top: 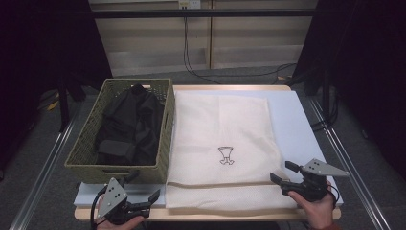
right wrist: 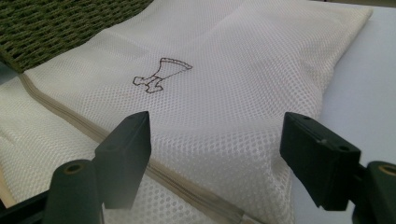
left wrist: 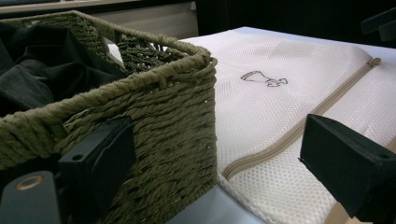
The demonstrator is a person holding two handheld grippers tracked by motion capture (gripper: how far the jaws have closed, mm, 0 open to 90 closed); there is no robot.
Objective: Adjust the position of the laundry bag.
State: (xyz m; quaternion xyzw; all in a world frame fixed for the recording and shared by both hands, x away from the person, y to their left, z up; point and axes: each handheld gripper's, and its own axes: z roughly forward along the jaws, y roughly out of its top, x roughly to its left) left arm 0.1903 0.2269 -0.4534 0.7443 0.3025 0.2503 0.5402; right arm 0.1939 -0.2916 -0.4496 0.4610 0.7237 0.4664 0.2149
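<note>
Mesh bag [top: 220,139] lies lengthwise, zipper [right wrist: 154,170] end nearest the person

both hands low at the near edge, left gripper [top: 152,200] and right gripper [top: 282,171] with jaws parted, empty.

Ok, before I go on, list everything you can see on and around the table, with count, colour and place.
woven basket: one, olive green, left part of the table
dark clothes: a pile, black, inside the basket; number of pieces cannot be told
mesh laundry bag: one, cream white with a small dark emblem, flat on the table beside the basket
zipper: one, beige, running across the bag near its close edge
table: one, white top with a wooden edge
cables: several, black, on the floor behind the table
left gripper: one, black, near edge below the basket, jaws open
right gripper: one, black, near right corner of the bag, jaws open
hands: two, holding the grippers
</note>
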